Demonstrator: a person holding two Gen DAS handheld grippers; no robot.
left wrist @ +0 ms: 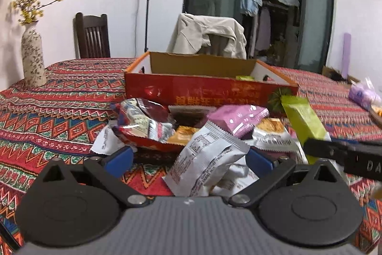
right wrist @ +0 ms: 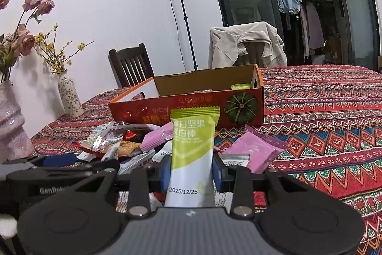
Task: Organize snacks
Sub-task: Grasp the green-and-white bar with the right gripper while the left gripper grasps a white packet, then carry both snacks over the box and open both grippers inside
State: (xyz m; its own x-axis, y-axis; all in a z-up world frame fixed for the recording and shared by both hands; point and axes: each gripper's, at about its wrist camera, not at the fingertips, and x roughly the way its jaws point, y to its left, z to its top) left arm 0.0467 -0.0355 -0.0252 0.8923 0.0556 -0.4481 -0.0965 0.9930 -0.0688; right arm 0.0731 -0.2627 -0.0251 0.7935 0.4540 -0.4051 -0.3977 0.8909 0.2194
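Zigzag woven tablecloth (right wrist: 322,111), right tongs (right wrist: 191,171) pinching glossy green bar (right wrist: 193,142)

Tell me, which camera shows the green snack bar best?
The right wrist view: the green snack bar stands centred, print readable, clamped in the right gripper. The left wrist view catches it only blurred, at the side.

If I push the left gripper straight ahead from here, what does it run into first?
Most likely the white snack packet standing between the open left gripper fingers; behind it lies the snack pile, then the red cardboard box. Depth is uncertain.
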